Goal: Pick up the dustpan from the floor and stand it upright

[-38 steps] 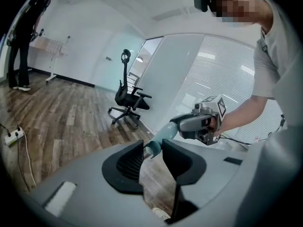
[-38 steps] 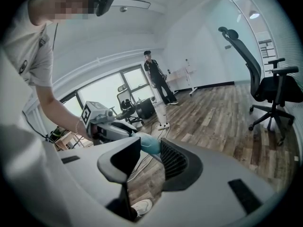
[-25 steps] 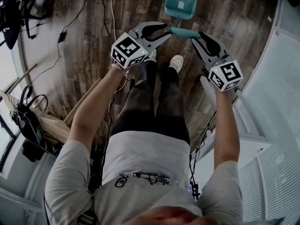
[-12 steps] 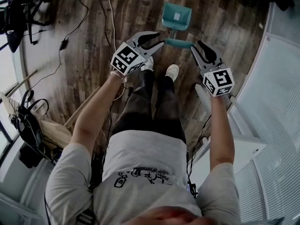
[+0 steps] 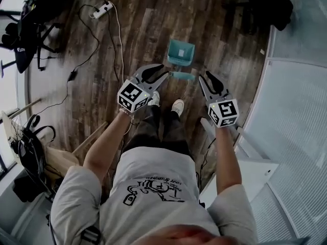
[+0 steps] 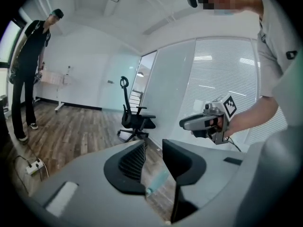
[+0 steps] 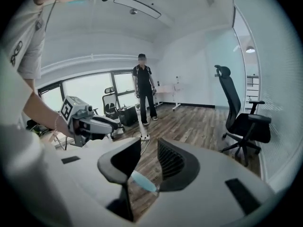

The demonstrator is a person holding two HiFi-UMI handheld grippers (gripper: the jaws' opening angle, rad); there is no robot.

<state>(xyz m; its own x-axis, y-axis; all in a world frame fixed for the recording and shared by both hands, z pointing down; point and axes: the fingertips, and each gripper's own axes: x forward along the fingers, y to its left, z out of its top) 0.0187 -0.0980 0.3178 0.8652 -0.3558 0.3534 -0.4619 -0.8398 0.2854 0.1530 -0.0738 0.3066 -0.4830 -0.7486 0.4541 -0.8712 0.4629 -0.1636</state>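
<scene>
Wood-plank floor (image 5: 127, 29) — dustpan (image 5: 181, 52) being held above it, handle (image 5: 183, 76) lying crosswise between claws; left gripper (image 5: 164, 71) and right gripper (image 5: 205, 77) each clamping one handle end, pan hanging nearer left.

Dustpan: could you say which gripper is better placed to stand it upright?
Left, probably: the left gripper and right gripper both have the handle between their jaws, the right's closing, but the pan joins at the left gripper's end, giving tilt control.
</scene>
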